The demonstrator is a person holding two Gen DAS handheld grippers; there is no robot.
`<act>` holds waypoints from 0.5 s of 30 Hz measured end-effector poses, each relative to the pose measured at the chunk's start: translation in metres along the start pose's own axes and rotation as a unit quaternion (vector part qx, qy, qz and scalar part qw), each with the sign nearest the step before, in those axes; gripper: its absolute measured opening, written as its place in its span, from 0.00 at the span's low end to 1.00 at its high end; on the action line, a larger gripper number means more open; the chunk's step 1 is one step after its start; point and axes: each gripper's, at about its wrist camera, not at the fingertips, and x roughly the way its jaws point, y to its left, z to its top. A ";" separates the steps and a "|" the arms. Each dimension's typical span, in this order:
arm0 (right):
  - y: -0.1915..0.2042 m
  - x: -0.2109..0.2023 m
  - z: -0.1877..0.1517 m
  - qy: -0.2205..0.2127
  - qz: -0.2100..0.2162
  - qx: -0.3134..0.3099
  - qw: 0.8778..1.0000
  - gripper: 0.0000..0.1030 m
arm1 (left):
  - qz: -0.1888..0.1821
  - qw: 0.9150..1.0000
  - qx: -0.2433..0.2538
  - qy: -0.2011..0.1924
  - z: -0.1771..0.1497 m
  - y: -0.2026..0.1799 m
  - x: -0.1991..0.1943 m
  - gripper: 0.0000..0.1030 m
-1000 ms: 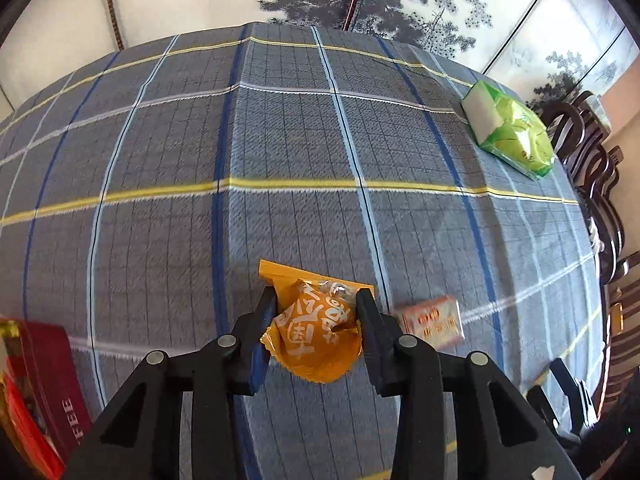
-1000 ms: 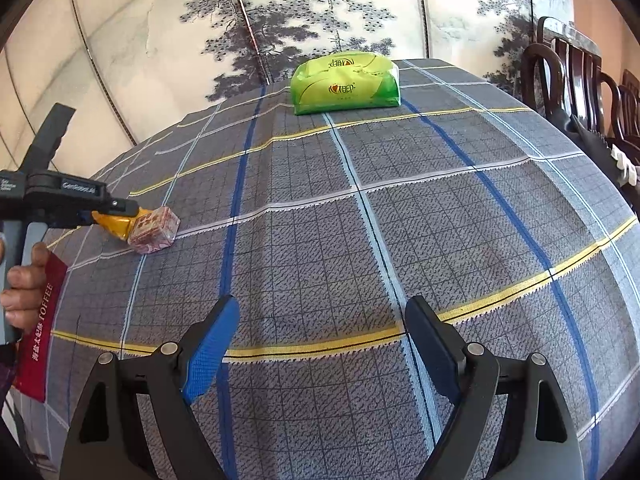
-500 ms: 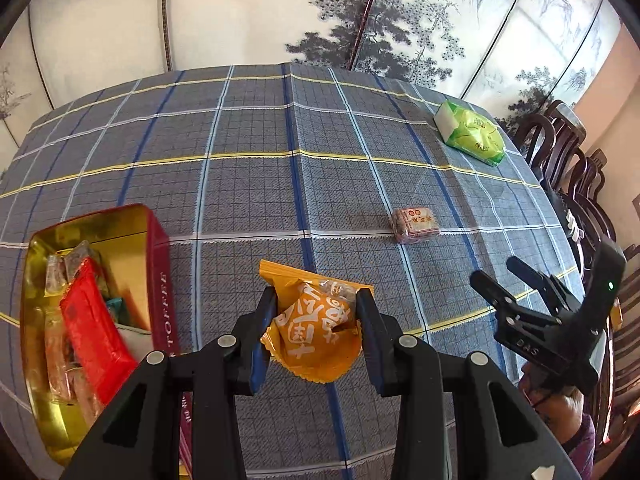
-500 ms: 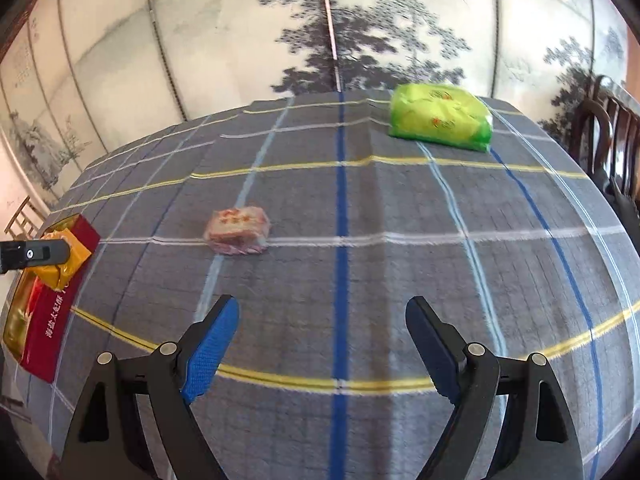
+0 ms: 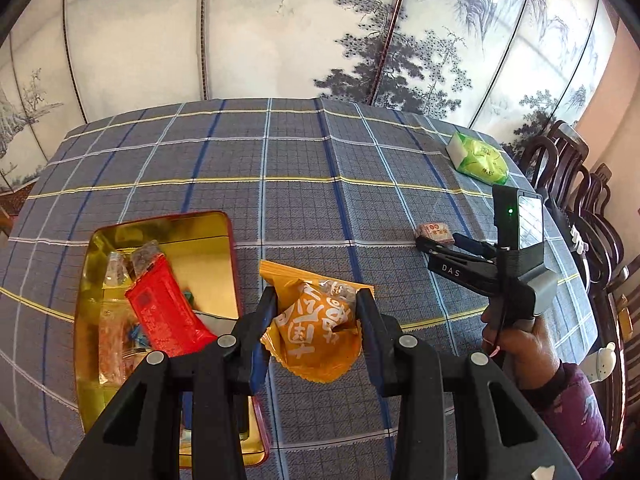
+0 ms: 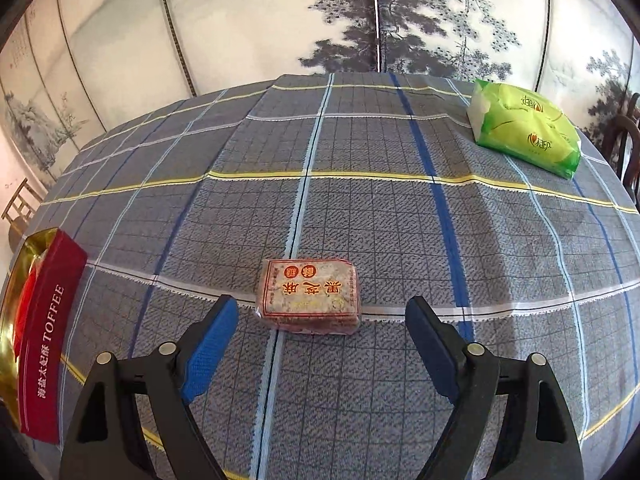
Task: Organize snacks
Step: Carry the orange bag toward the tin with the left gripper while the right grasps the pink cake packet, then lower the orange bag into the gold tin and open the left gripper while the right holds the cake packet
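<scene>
One tin: red toffee tin with a gold inside, lid off, lying on the checked tablecloth; in it a red foil packet slants over several small clear-wrapped sweets.
Left gripper: clamped on a crinkly orange snack pouch, held above the cloth just right of the tin.
Right gripper: jaws closing, pads not touching; the flat rectangular sesame bar lies on the cloth just beyond and between them.
Left view only: the tin's contents, a hand on the right tool.
Right view only: "TOFFEE" lettering on the tin's side.
Both views: soft green tissue pack at the far edge.
</scene>
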 end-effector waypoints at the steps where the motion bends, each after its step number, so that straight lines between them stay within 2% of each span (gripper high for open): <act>1: 0.002 0.001 0.000 -0.004 -0.013 -0.007 1.000 0.47 | 0.003 1.000 -0.003 -0.003 0.000 0.005 -0.003 0.34; 2: 0.004 0.001 -0.001 -0.003 -0.021 -0.018 1.000 0.47 | 0.007 1.000 -0.007 -0.007 -0.001 0.010 -0.008 0.34; 4: 0.005 -0.004 -0.007 -0.004 -0.009 -0.025 1.000 0.46 | 0.016 1.000 -0.013 -0.015 -0.002 0.024 -0.016 0.34; 7: 0.008 -0.025 -0.027 -0.030 -0.002 -0.036 0.999 0.46 | 0.040 0.999 -0.023 -0.026 -0.006 0.047 -0.028 0.34; 11: 0.007 -0.048 -0.054 -0.047 0.000 -0.022 0.999 0.46 | 0.068 0.996 -0.043 -0.024 -0.015 0.079 -0.037 0.34; 15: -0.001 -0.055 -0.064 -0.049 -0.014 -0.006 0.999 0.46 | 0.088 0.994 -0.051 -0.026 -0.026 0.103 -0.045 0.34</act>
